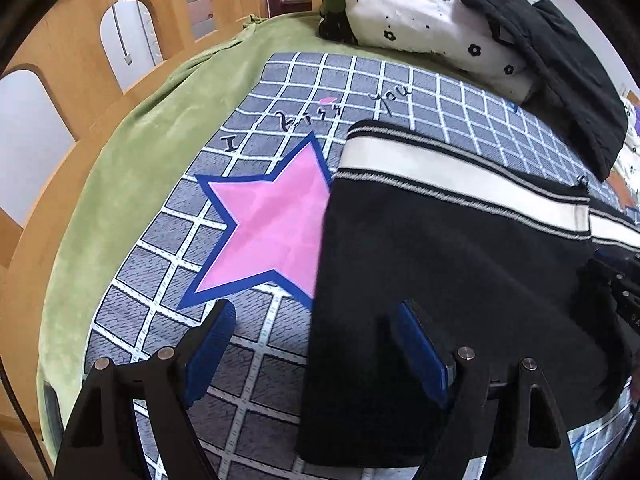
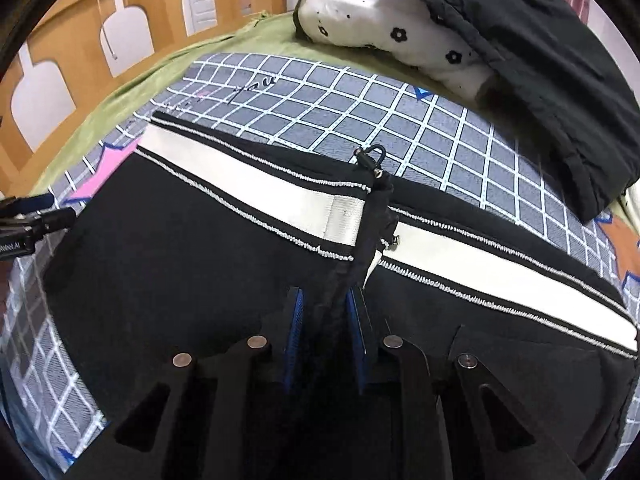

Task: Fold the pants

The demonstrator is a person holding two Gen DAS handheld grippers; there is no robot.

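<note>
Checked bedspread (image 1: 256, 364) bare beside pants (image 1: 440, 280) edge under spread left hand-held gripper (image 1: 316, 344); right hand-held gripper (image 2: 325, 312) seemingly clenching their fabric.

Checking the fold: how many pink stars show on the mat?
1: a pink star left of the black pants. A blue-edged tip near the pillow hints others are hidden.

Black matt knit-cloth pants (image 2: 180, 248): soft, dull surface, with a smoother cream woven side stripe (image 2: 280, 196) edged in white ribbed stitching.
Grey checked cotton-like sheet (image 1: 256, 360): matt, with a flat pink printed star (image 1: 276, 224).
Green plush blanket (image 1: 132, 152): velvety, short nap.
Orange-brown wooden bed rail (image 1: 72, 52): smooth, faint sheen.
White flower-print quilted bedding (image 2: 384, 36): soft, matt.
Black plastic left gripper (image 1: 316, 344): semi-gloss arms, silvery metal pins, blue ribbed rubbery pads (image 1: 216, 344).
</note>
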